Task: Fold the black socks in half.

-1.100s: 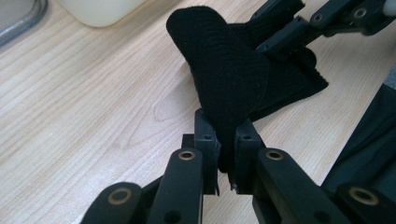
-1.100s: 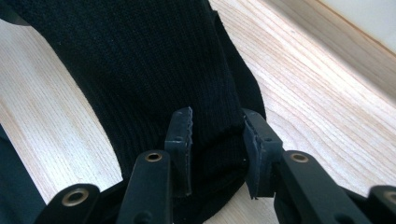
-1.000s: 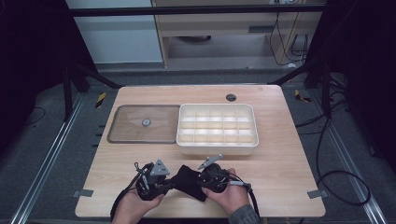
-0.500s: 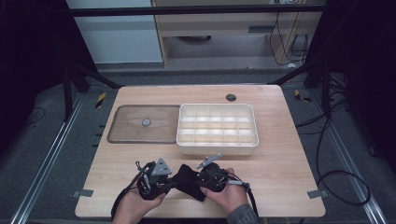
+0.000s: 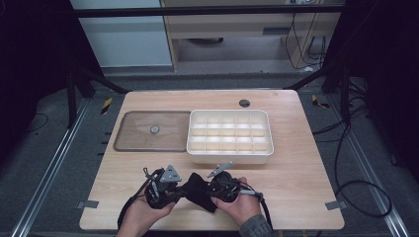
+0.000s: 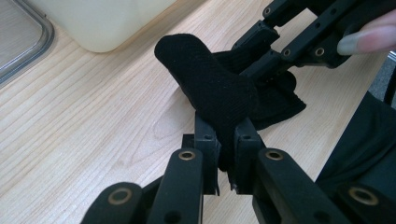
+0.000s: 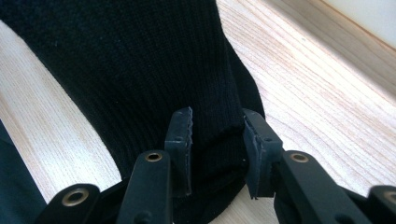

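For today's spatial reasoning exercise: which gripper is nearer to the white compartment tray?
Right. The right gripper sits just below the white compartment tray's front wall, gripping the black sock. The left gripper grips the sock's other end, farther left of the tray.

Lid (image 5: pixel 153 131) left of box (image 5: pixel 229 156); sock (image 5: pixel 198 190) nearer.

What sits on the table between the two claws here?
A black knitted sock spans the gap; in the high view the left claw and right claw each grip one end, and both gripper views show its fabric pinched between their jaws.
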The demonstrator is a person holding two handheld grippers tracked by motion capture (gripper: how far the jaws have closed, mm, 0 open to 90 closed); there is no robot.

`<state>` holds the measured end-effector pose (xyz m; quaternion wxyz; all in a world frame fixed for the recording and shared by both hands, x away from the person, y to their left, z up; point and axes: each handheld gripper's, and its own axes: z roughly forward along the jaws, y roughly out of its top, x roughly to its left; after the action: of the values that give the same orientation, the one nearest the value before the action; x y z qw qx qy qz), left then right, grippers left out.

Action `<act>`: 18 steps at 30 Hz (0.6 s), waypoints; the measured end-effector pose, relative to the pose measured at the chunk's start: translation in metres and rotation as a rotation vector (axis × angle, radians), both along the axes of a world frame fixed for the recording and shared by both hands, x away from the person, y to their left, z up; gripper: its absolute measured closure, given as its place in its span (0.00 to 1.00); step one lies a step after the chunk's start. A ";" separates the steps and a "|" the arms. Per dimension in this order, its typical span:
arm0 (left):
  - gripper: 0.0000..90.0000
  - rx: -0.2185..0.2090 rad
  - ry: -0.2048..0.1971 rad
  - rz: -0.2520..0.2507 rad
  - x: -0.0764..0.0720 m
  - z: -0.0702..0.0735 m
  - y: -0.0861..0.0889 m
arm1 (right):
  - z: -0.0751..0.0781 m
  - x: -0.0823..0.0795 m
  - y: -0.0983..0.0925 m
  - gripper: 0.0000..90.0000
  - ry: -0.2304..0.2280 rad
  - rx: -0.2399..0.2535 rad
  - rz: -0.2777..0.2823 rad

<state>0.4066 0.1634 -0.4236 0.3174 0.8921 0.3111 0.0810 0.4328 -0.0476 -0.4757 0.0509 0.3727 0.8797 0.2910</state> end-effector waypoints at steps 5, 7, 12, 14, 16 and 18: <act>0.93 -0.001 0.006 0.000 0.001 0.002 0.000 | 0.000 0.000 0.002 0.75 -0.001 0.000 0.002; 0.93 -0.002 0.008 0.001 0.000 0.003 0.000 | 0.000 0.000 0.003 0.75 0.000 0.000 0.002; 0.93 -0.006 0.009 0.003 -0.001 0.002 0.001 | 0.000 -0.001 0.003 0.75 -0.002 0.008 -0.009; 0.93 -0.006 0.012 0.003 0.000 0.002 0.002 | 0.000 -0.001 0.003 0.75 -0.003 0.008 -0.010; 0.93 -0.013 0.015 0.007 0.000 0.000 0.005 | 0.000 -0.001 0.003 0.75 -0.004 0.005 -0.007; 0.93 -0.016 0.019 0.013 0.001 -0.002 0.007 | 0.000 -0.003 0.002 0.75 -0.010 0.008 -0.008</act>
<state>0.4077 0.1708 -0.4258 0.3210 0.8882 0.3206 0.0721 0.4302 -0.0451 -0.4762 0.0550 0.3749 0.8768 0.2960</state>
